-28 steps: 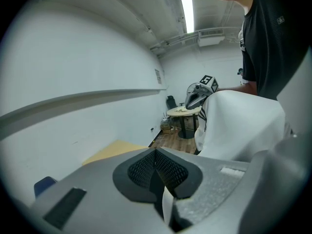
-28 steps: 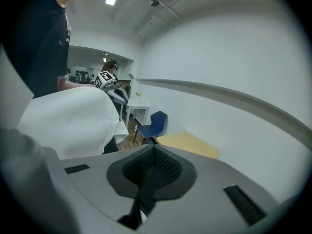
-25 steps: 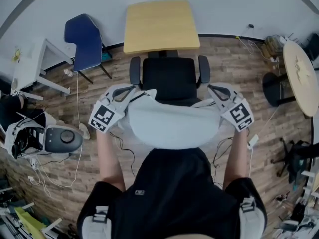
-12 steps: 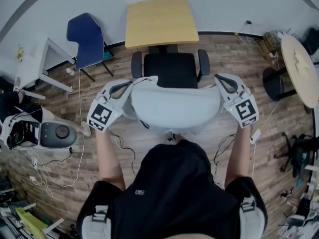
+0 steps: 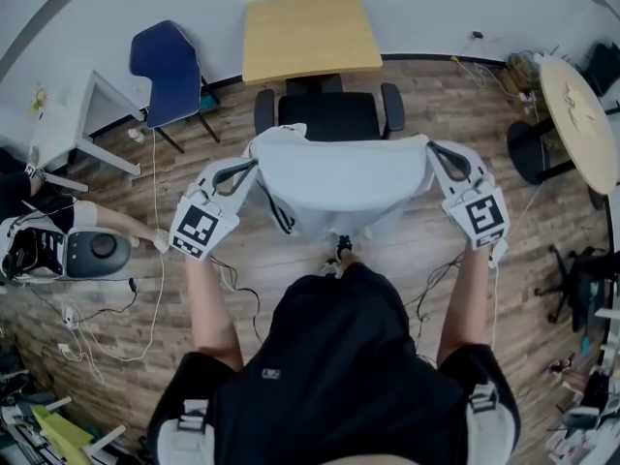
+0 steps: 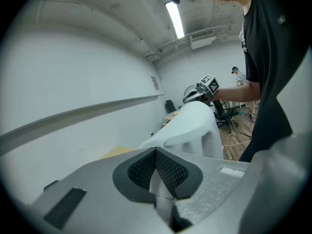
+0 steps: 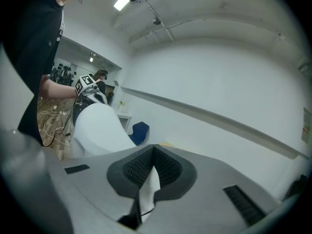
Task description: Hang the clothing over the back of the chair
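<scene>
Pale-blue clothing (image 5: 339, 177), stretched between the left gripper (image 5: 250, 166) and right gripper (image 5: 433, 149) (each with its jaws clamped tight on a top corner), has been carried up and forward to the black chair (image 5: 329, 116), so draping over its back looks close.

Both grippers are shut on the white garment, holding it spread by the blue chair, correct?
Wrong chair: the head view shows the white garment spread by the black chair; the blue chair stands off to the left. Left gripper and right gripper are shut on the garment.
</scene>
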Available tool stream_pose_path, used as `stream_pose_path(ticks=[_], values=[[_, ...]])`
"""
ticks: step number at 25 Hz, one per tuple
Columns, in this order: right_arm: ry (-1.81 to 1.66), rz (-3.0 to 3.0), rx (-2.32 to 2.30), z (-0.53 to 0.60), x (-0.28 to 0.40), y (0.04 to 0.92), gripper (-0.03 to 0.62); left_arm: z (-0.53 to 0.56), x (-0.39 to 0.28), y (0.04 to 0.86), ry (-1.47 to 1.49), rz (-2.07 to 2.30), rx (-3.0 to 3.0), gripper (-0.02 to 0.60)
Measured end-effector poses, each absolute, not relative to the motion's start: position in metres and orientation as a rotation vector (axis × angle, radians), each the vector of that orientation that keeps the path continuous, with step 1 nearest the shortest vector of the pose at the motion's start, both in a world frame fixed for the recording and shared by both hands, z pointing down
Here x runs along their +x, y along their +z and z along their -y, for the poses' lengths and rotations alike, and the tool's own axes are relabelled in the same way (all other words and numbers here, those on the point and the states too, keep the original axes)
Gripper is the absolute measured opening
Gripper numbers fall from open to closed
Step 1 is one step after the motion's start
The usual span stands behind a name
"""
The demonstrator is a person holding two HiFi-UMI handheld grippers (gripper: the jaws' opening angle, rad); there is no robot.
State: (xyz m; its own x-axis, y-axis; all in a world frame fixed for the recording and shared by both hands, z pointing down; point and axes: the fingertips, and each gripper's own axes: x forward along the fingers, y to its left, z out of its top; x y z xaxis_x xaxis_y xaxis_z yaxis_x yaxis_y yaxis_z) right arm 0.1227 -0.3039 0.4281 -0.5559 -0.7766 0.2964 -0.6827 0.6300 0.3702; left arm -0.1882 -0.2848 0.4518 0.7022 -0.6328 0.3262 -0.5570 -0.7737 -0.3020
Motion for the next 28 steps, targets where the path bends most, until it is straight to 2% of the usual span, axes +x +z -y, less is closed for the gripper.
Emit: stream_pose_path(ticks=[13,28], values=[[-0.159,2.465,1.042,0.236,0.115,0.484,-0.005,0.218,-0.148,0.502,-0.702,-0.873,-2.830,0.000],[-0.151,2.575,0.851,0.155,0.117,0.498,-0.005,0.130,-0.081,0.500,-0.666,-0.936,-2.854,0.000]])
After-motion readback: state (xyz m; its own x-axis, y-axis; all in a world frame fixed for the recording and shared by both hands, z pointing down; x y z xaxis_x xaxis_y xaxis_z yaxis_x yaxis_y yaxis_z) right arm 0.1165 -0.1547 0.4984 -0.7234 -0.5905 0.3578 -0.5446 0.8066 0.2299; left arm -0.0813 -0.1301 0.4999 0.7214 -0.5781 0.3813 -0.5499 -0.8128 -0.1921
